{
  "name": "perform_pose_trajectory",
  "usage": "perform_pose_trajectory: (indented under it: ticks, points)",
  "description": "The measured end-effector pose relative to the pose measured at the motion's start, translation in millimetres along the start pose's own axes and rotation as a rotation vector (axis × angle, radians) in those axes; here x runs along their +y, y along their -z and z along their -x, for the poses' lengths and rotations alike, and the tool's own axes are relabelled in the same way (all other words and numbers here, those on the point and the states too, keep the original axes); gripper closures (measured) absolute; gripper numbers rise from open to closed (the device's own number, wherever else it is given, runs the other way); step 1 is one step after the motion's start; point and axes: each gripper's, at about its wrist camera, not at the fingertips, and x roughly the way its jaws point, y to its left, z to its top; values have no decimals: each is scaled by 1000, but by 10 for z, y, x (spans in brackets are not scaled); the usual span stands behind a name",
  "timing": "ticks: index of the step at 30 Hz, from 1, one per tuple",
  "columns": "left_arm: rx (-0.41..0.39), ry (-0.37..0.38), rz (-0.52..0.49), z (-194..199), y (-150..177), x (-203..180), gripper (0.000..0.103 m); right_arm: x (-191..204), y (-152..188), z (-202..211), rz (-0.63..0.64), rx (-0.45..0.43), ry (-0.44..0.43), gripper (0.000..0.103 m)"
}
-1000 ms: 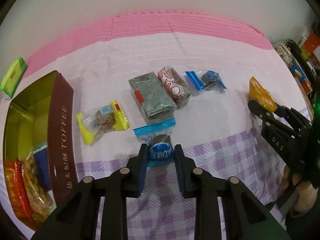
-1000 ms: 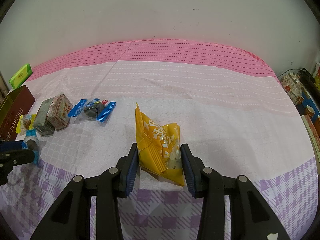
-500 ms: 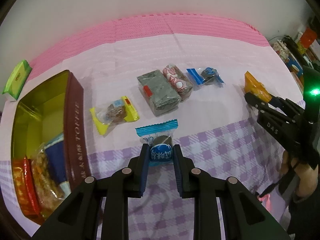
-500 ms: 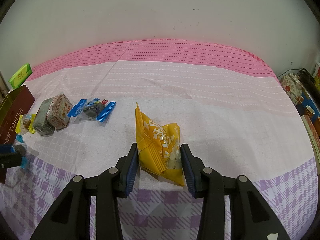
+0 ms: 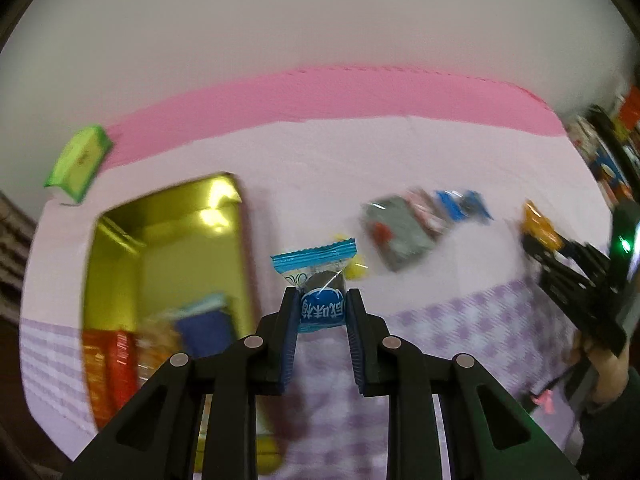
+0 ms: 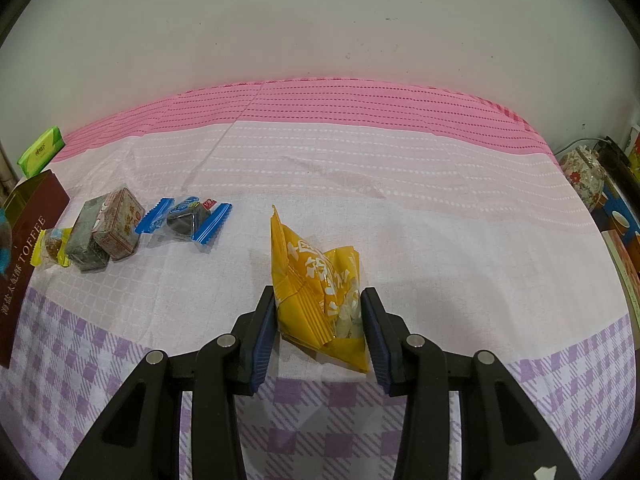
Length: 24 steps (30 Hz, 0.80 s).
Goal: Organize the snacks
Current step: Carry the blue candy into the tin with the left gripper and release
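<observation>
My left gripper (image 5: 322, 308) is shut on a blue-wrapped candy (image 5: 320, 284) and holds it in the air, just right of the open gold toffee tin (image 5: 160, 240). The tin holds several snack packs at its near end. My right gripper (image 6: 318, 312) is shut on a yellow snack bag (image 6: 316, 292) that rests on the cloth. On the cloth lie a grey block pack (image 6: 86, 240), a brown block pack (image 6: 120, 222), a second blue-wrapped candy (image 6: 186, 218) and a small yellow-wrapped candy (image 6: 52, 246).
The tin's brown side, marked TOFFEE (image 6: 24, 256), stands at the left edge of the right wrist view. A green pack (image 6: 40, 150) lies at the far left by the wall. Cluttered shelves (image 6: 600, 184) stand at the right, past the table edge.
My left gripper has lifted the blue candy off the cloth and swung left toward the tin. My right gripper and the yellow bag have not moved.
</observation>
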Motion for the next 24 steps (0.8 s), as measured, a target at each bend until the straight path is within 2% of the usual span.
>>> perform_pose_trajectory:
  ticks: [8, 13, 17, 24]
  points:
    - [-2, -148, 87, -152, -162, 767, 79, 29, -14, -24, 0, -1, 3, 63]
    - [35, -200, 131, -338, -154, 1176, 79, 53, -40, -46, 0, -1, 3, 63]
    - [66, -213, 148, -495, -131, 1347, 79, 43, -41, -43, 0, -1, 3, 63]
    - [103, -235, 151, -657, -74, 1410, 79, 28, -43, -41, 1, -1, 3, 63]
